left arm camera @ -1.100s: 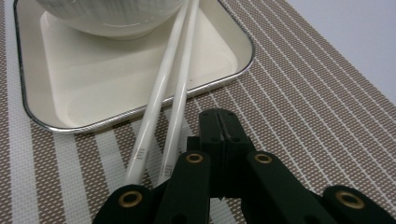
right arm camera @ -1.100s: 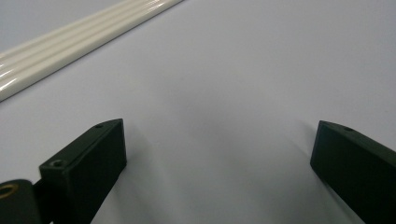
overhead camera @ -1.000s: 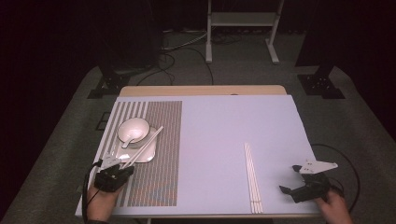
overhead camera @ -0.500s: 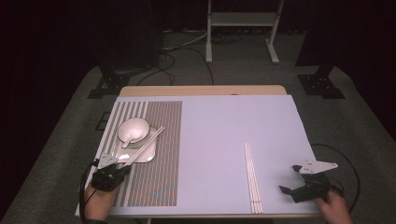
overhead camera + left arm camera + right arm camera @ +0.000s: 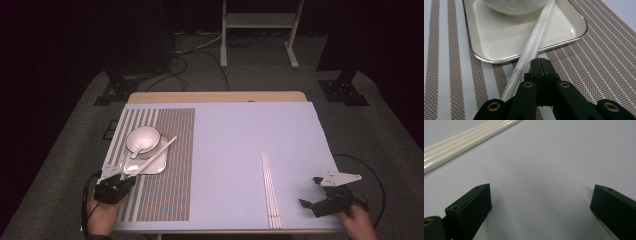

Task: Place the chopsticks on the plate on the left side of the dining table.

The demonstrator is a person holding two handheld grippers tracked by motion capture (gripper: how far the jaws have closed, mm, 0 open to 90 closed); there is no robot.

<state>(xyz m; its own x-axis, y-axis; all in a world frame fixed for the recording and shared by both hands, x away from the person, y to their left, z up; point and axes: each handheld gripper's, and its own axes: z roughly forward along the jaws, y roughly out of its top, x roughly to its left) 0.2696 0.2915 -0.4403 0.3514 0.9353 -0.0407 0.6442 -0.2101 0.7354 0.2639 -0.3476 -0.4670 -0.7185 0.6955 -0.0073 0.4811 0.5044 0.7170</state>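
In the high view, the left gripper point(image 5: 118, 176) is at the near left corner of the table, over the striped placemat point(image 5: 165, 165). A pair of white chopsticks point(image 5: 150, 157) runs from it across the white tray point(image 5: 156, 166) to beside the white bowl point(image 5: 143, 139). The right gripper point(image 5: 310, 192) rests at the near right on the pale blue table cover point(image 5: 240, 140), with its jaws spread and nothing between them. A second bundle of chopsticks point(image 5: 270, 190) lies just beside it, to its left.

In the left gripper view, the jaws are pressed together. The white chopsticks point(image 5: 531, 50) pass close along their left side and lie over the tray point(image 5: 494, 42) rim. Whether the jaws pinch them, I cannot tell.

In the right gripper view, the two jaws stand wide apart over the bare cover point(image 5: 544, 170), and the bundle of chopsticks point(image 5: 461, 143) lies at the upper left, apart from them.
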